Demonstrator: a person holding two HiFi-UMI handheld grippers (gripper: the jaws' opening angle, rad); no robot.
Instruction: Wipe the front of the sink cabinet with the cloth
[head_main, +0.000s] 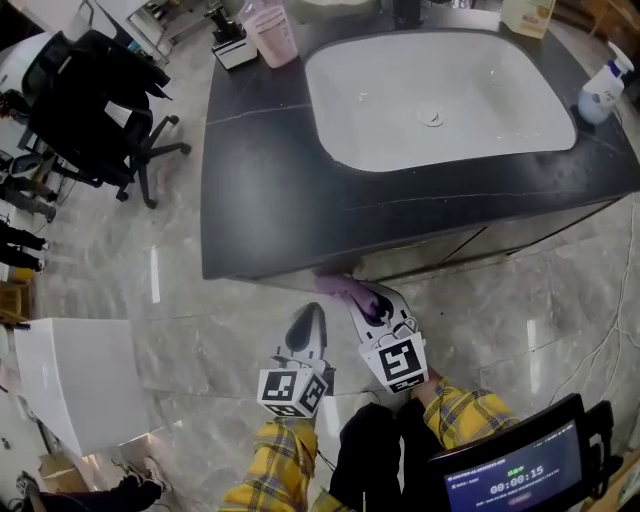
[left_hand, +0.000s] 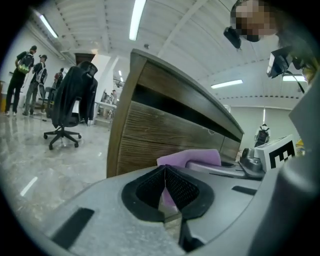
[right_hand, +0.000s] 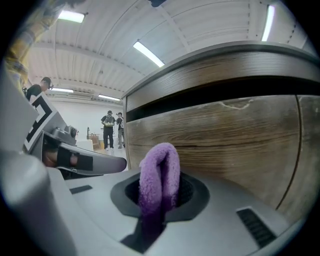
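Note:
My right gripper (head_main: 368, 302) is shut on a purple cloth (right_hand: 159, 176), which bulges out between its jaws. In the head view the cloth (head_main: 340, 287) reaches under the dark countertop's front edge, at the wooden cabinet front (right_hand: 235, 145). The cloth's tip is close to the wood; contact is hidden. My left gripper (head_main: 308, 322) hangs just left of the right one, its jaws pressed together with nothing between them. From the left gripper view the cloth (left_hand: 192, 158) and the cabinet's left corner (left_hand: 145, 130) lie ahead.
A white sink basin (head_main: 440, 95) sits in the dark countertop (head_main: 260, 190), with bottles (head_main: 272, 35) at the back and a spray bottle (head_main: 603, 92) at right. A black office chair (head_main: 95, 110) stands on the floor to the left. People stand far off (left_hand: 25, 75).

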